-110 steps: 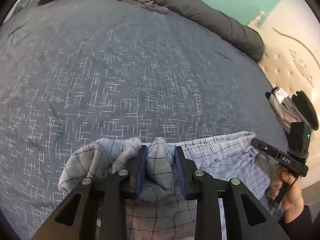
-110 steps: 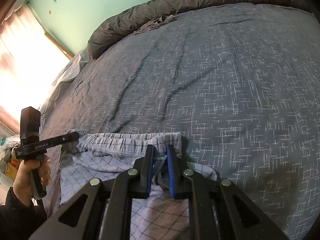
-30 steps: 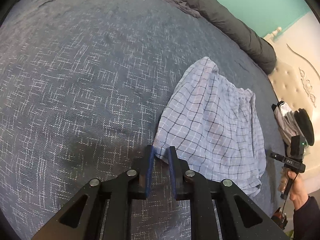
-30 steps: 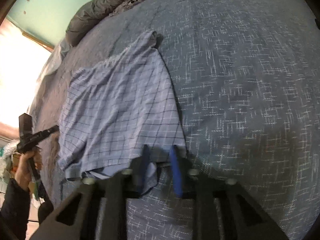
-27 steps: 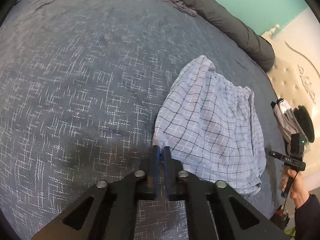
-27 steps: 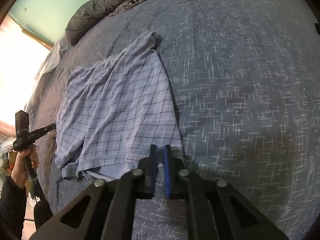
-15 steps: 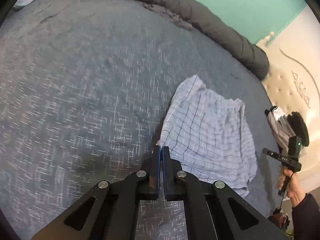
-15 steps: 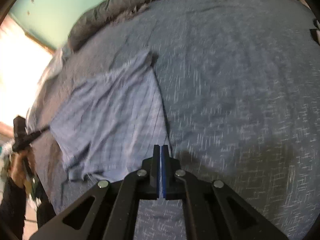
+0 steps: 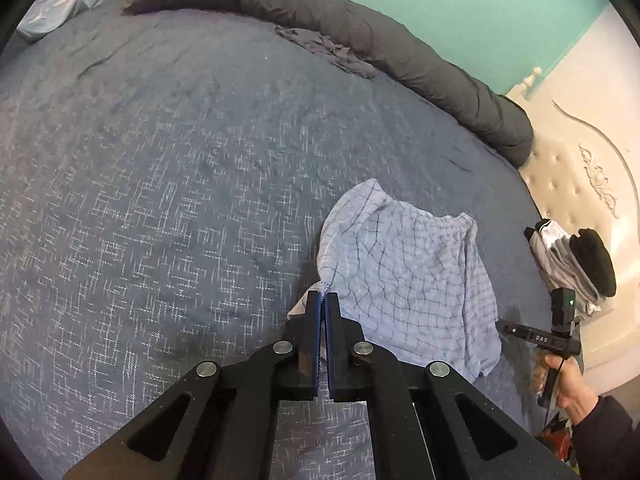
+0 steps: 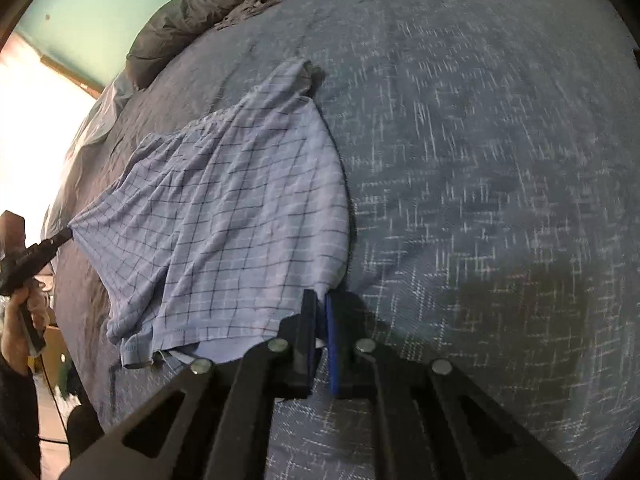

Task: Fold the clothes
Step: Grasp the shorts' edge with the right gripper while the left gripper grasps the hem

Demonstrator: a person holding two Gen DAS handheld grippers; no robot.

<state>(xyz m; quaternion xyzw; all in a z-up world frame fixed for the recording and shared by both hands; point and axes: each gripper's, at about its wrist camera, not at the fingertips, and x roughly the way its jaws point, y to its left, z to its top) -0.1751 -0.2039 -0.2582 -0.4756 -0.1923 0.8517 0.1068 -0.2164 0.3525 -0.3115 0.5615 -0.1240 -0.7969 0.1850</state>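
Note:
Light blue checked shorts (image 9: 404, 276) lie spread on the dark blue bedspread (image 9: 160, 184). My left gripper (image 9: 323, 298) is shut on one hem corner, which is raised off the bed. In the right wrist view the shorts (image 10: 224, 232) stretch from my right gripper (image 10: 320, 300), shut on the near hem corner, to the left gripper (image 10: 40, 248) at the far left edge, held by a hand. The right gripper (image 9: 536, 336) also shows in the left wrist view, in a hand by the shorts' far corner.
A rolled dark grey duvet (image 9: 400, 52) runs along the bed's far side, with a crumpled grey garment (image 9: 332, 48) against it. A pile of clothes (image 9: 572, 264) sits beside the cream headboard (image 9: 580, 168). A bright window (image 10: 24, 120) is at the left.
Both grippers' jaws have closed on the shorts' hem corners. The left gripper has risen, lifting its corner, and the cloth now hangs stretched between the two.

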